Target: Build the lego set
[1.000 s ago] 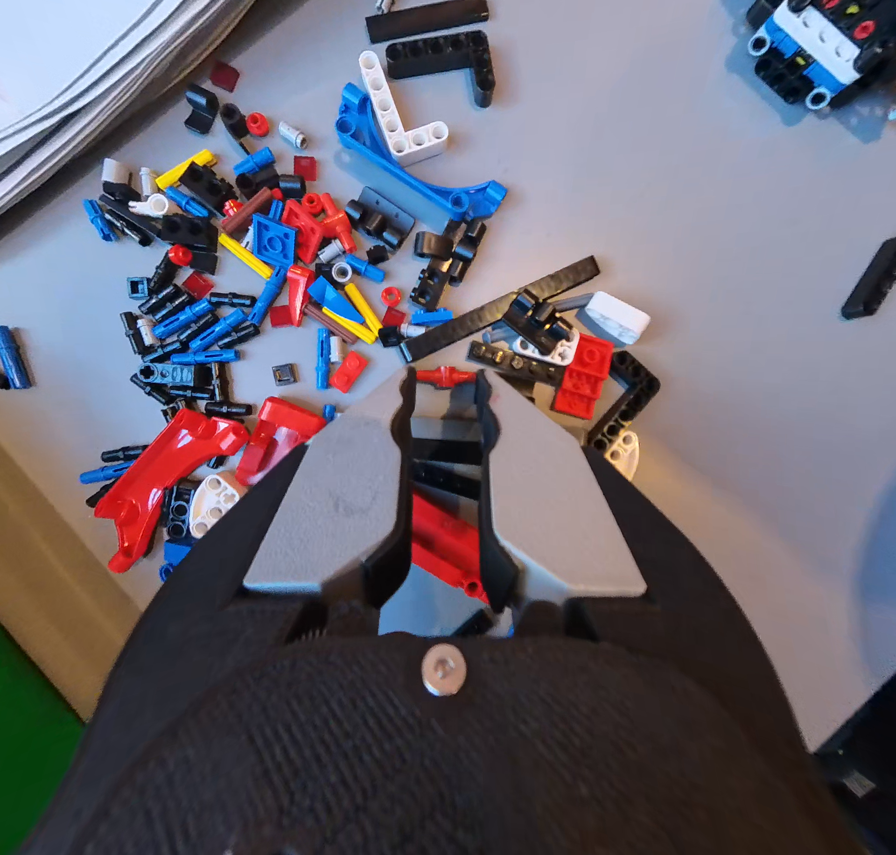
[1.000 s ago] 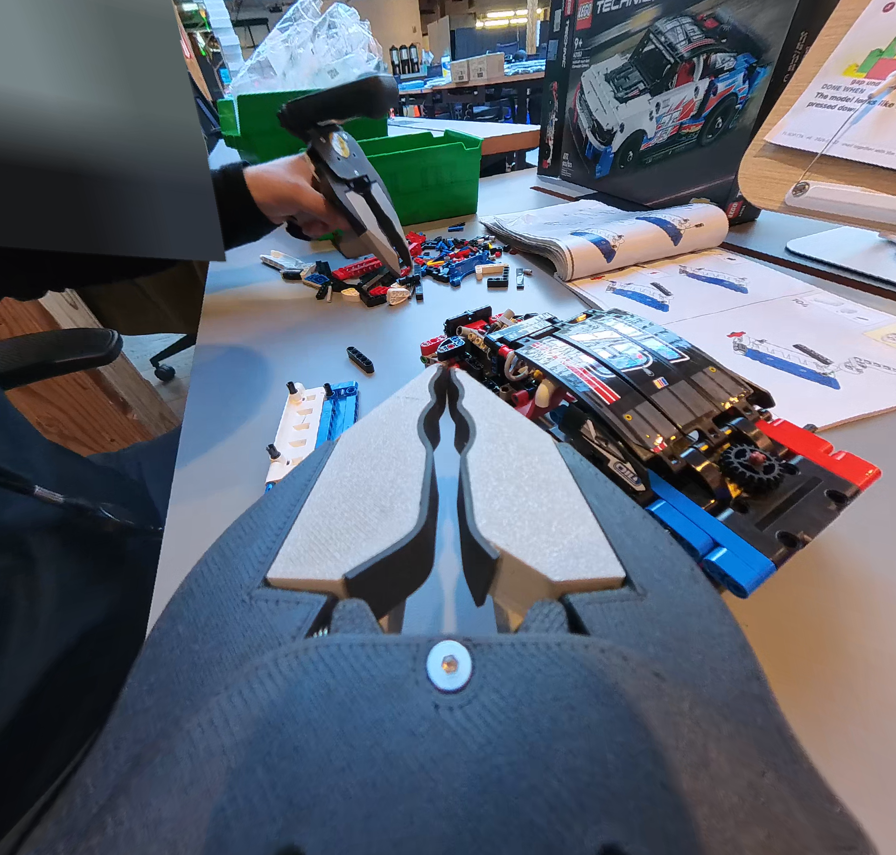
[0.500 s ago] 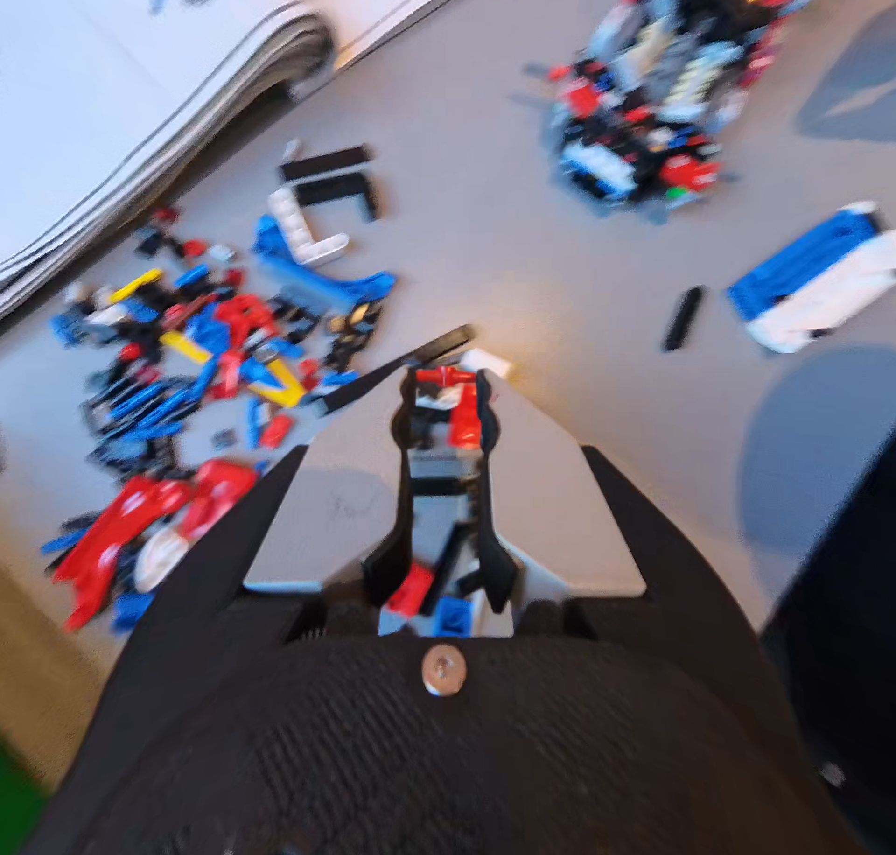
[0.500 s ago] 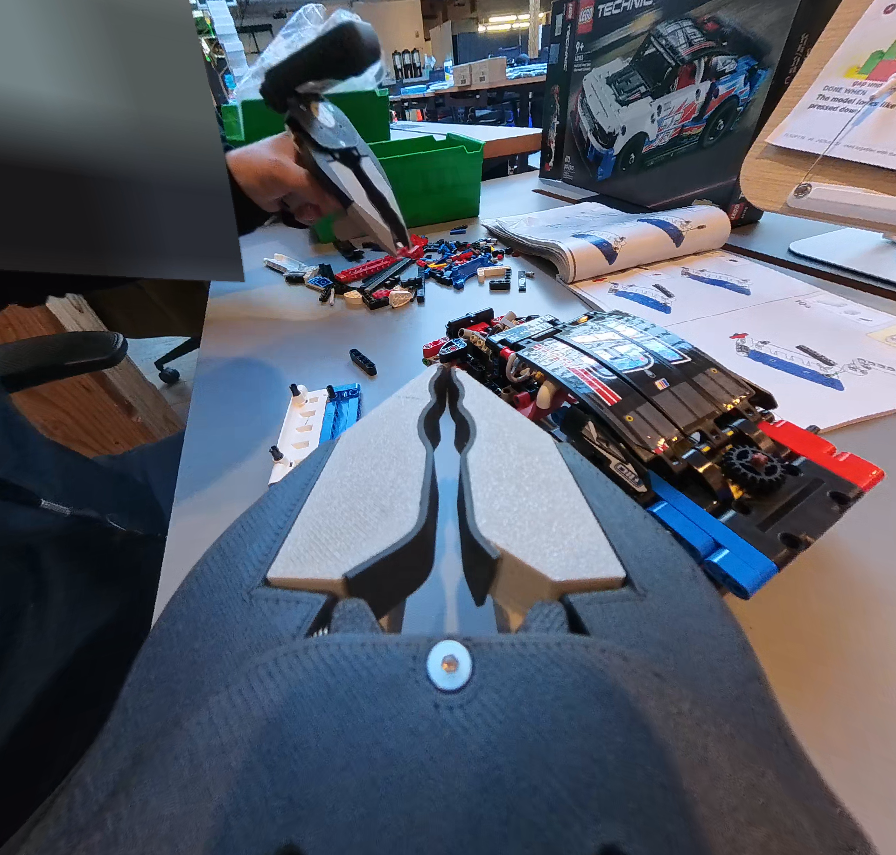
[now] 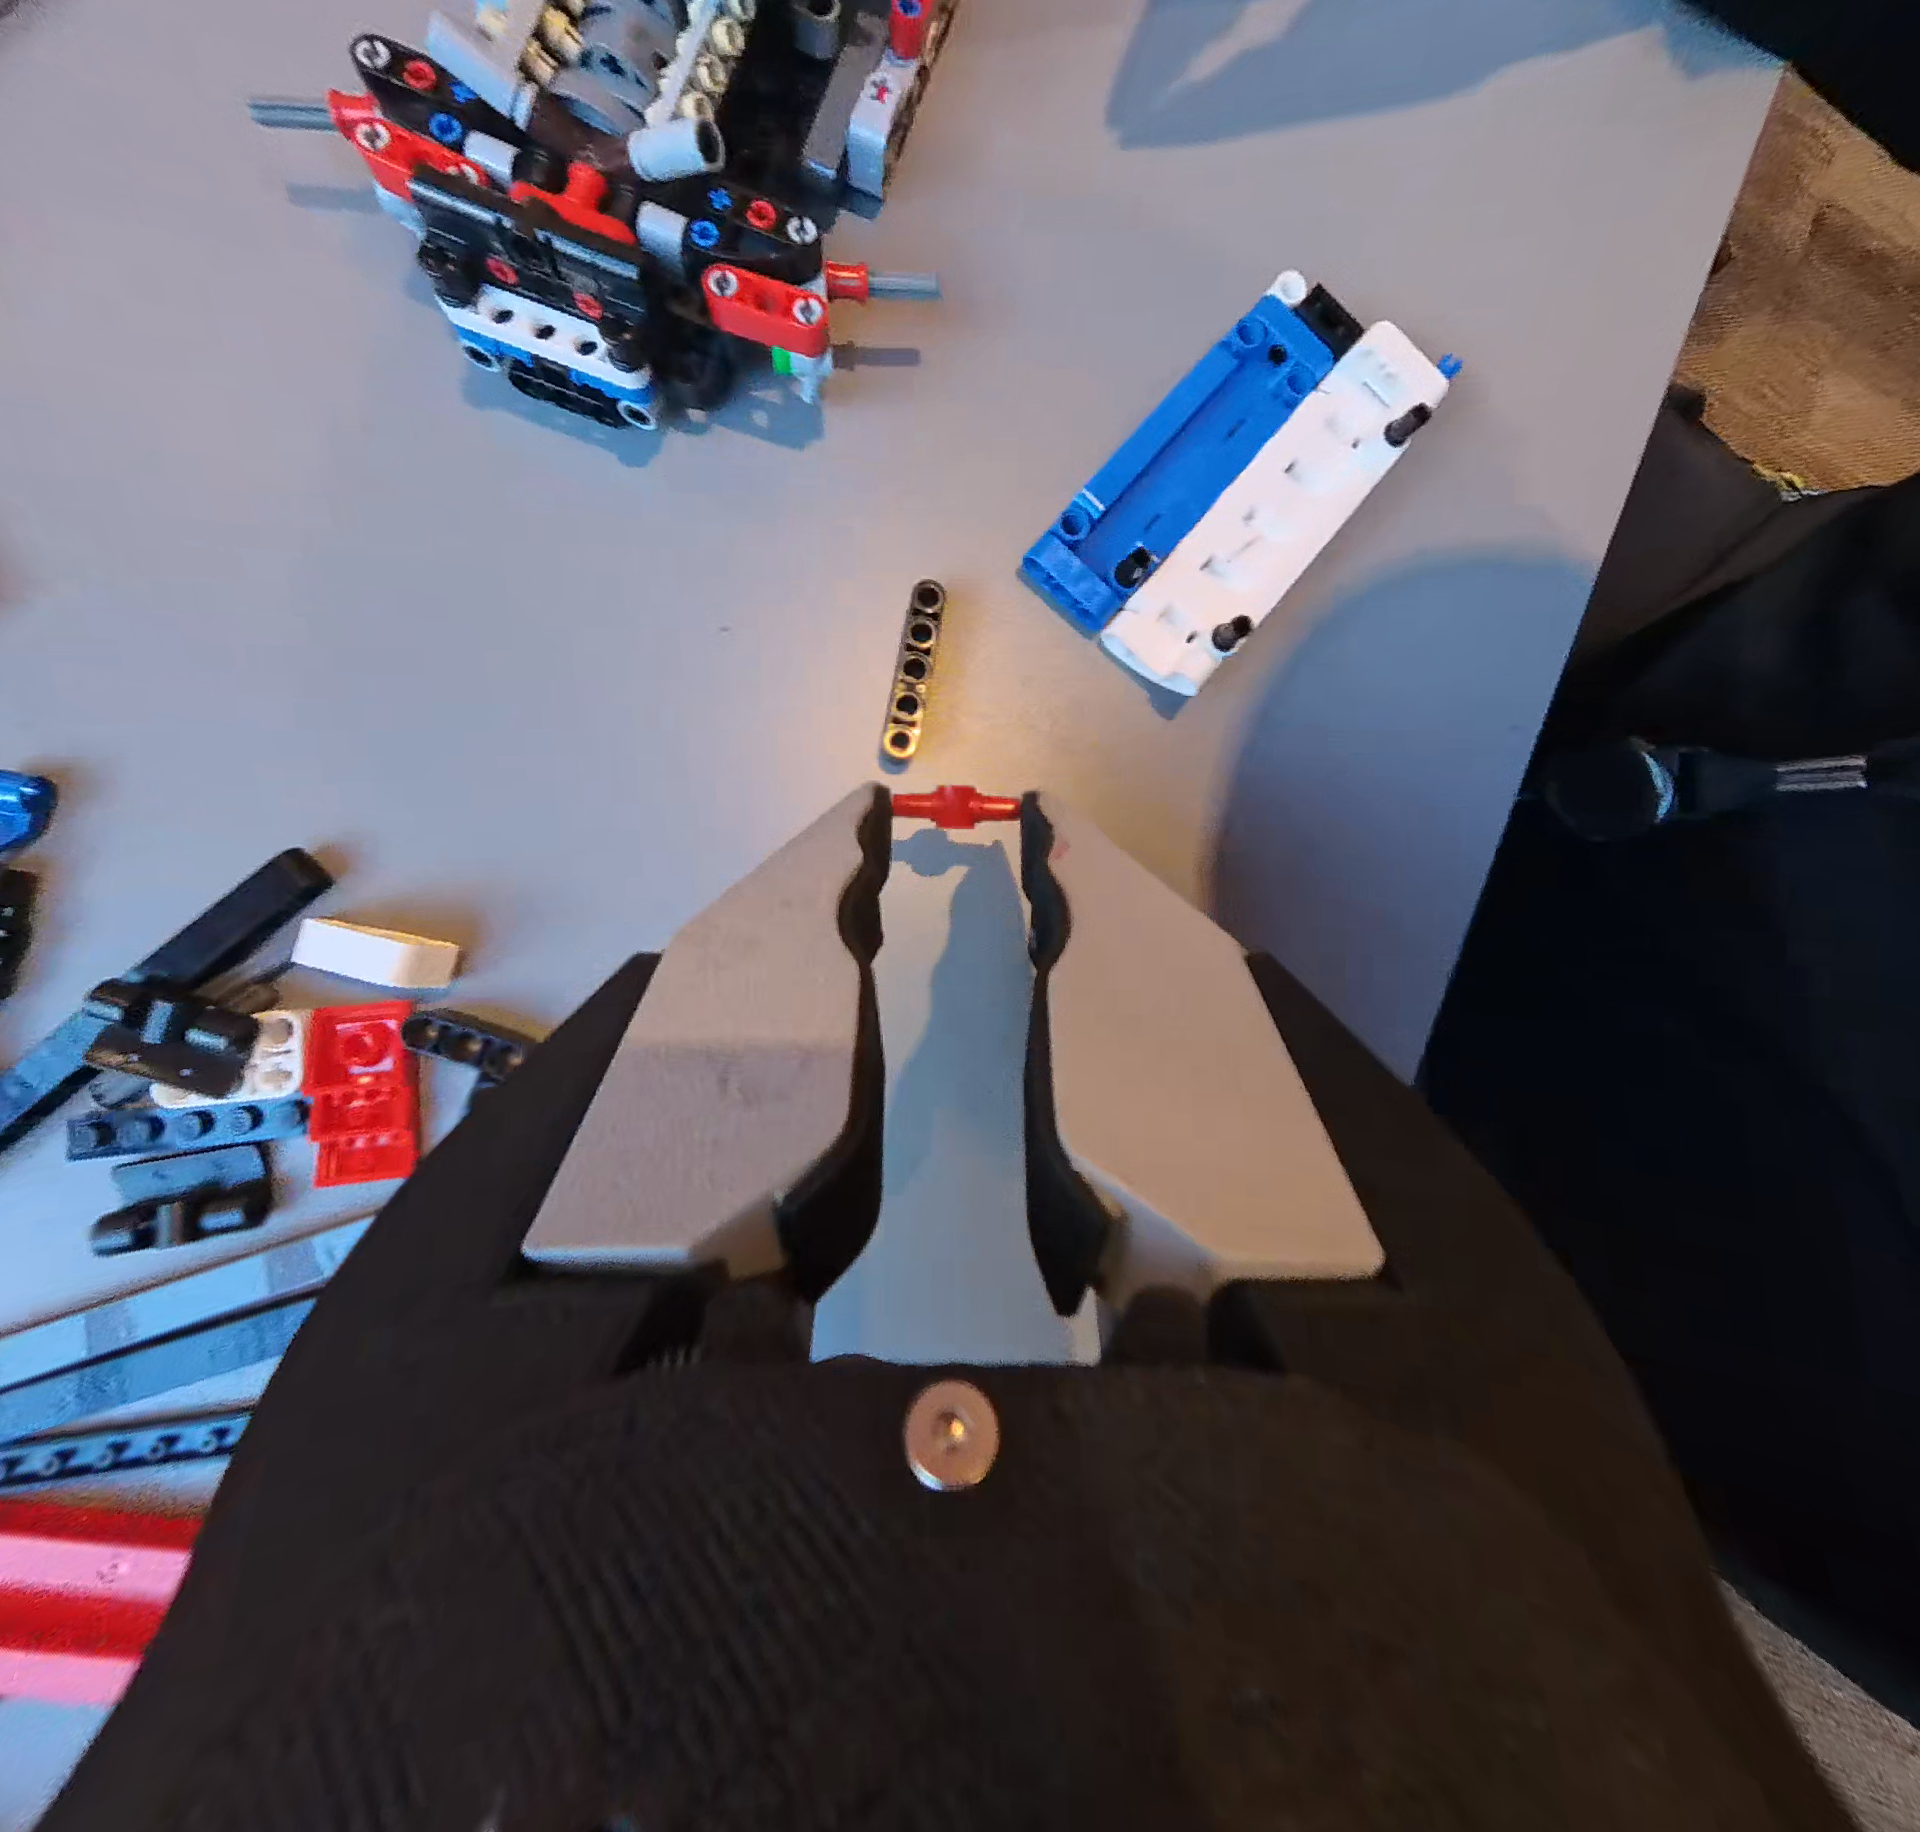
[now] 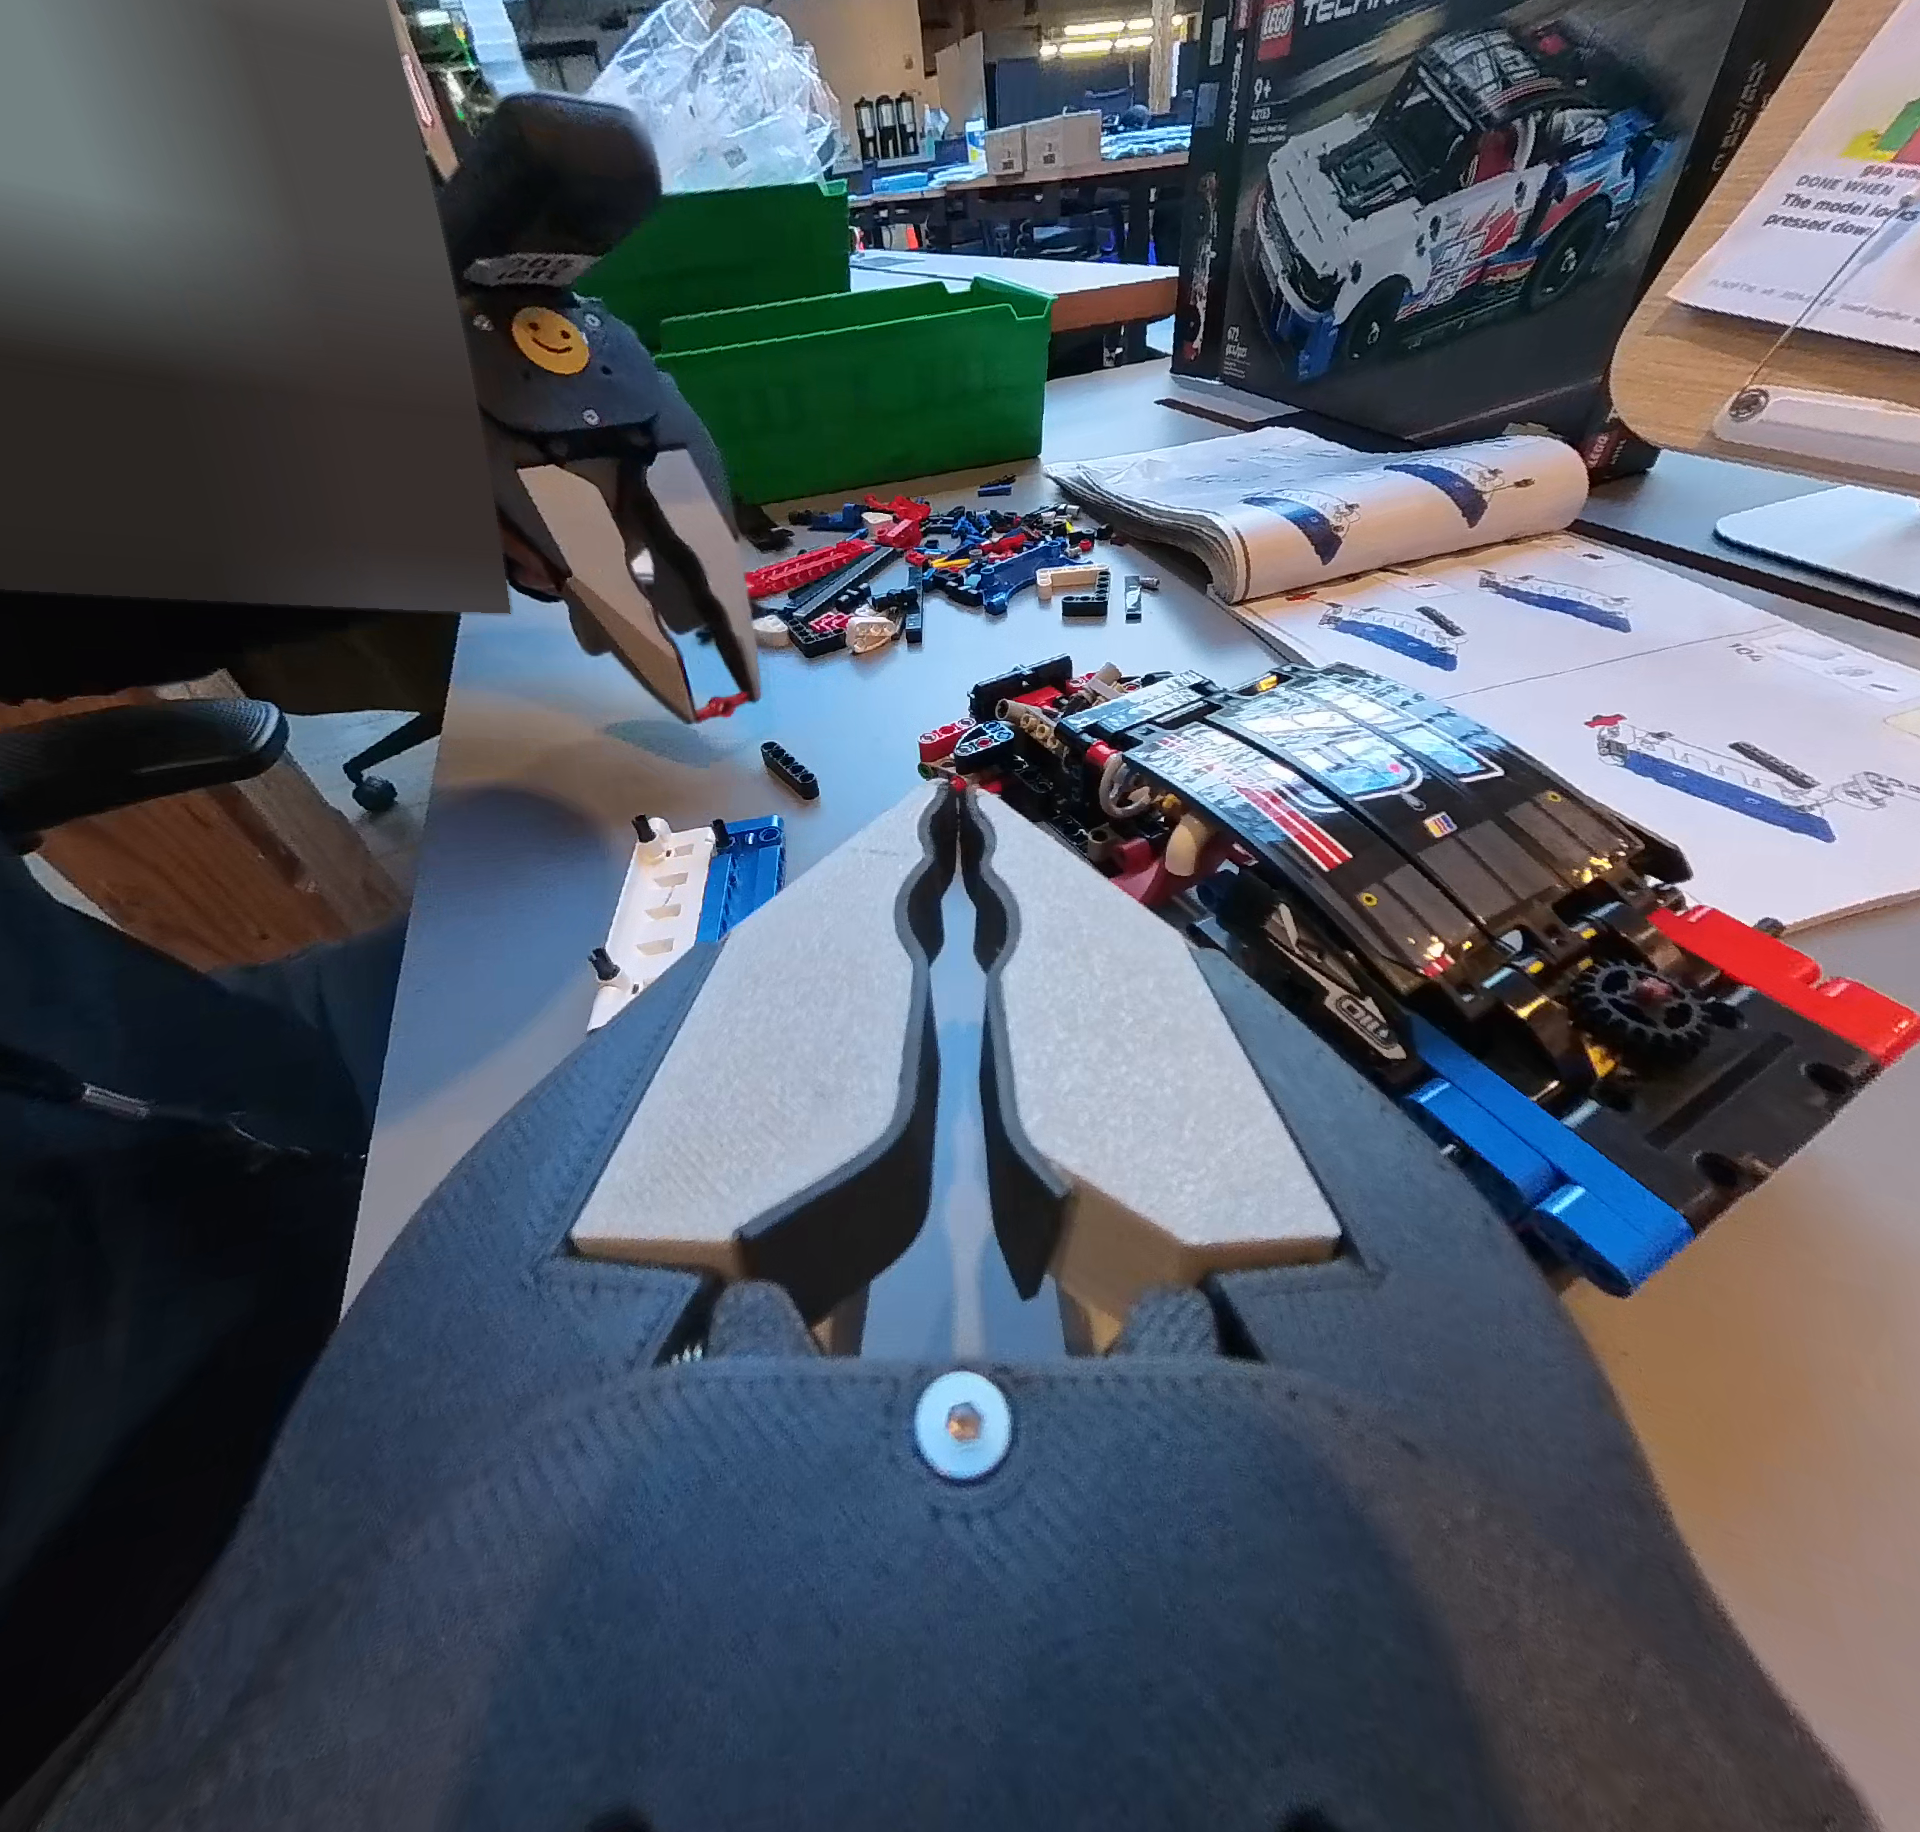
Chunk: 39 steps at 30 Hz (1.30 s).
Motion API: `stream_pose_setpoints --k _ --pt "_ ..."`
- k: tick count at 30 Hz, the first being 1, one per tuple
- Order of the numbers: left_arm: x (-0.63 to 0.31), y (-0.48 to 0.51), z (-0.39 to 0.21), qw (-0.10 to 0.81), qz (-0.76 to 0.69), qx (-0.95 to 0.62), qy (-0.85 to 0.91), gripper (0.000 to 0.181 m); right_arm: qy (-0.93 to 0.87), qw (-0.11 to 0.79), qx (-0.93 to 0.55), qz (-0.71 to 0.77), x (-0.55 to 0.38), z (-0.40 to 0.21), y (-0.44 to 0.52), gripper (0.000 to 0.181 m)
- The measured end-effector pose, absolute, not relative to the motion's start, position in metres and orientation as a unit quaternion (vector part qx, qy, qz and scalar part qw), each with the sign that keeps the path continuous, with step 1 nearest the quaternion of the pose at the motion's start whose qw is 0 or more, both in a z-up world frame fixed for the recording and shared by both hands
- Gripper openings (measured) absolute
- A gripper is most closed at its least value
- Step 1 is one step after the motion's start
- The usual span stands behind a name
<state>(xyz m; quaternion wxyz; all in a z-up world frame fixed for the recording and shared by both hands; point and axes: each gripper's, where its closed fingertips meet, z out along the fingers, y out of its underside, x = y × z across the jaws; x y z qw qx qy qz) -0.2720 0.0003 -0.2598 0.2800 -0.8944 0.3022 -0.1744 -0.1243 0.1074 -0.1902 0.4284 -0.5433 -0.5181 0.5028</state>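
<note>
The left claw (image 5: 956, 806) has swung away from the loose parts pile (image 6: 935, 567) and now hangs above bare table (image 5: 520, 639), pinching a red axle pin (image 5: 954, 803) crosswise at its tips. A black beam (image 5: 912, 668) lies just ahead, near the blue-and-white panel (image 5: 1236, 478). The right claw (image 6: 958, 795), pressed together and empty, sits beside the car model (image 6: 1351, 847); only its view shows the green bins (image 6: 852, 380).
</note>
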Motion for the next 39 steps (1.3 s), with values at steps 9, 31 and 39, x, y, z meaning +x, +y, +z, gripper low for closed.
stream_pose_setpoints --k 9,31,39 --pt "-0.264 -0.001 -0.277 0.274 -0.179 -0.898 0.295 0.026 -0.519 0.428 -0.543 0.502 -0.125 -0.191 0.107 0.000" --pt "-0.290 0.007 -0.262 0.303 -0.172 -0.901 0.257 0.037 -0.520 0.427 -0.544 0.502 -0.125 -0.191 0.106 0.000" --pt "-0.286 0.012 -0.269 0.299 -0.178 -0.901 0.259 0.037 -0.520 0.427 -0.543 0.502 -0.125 -0.191 0.106 0.000"
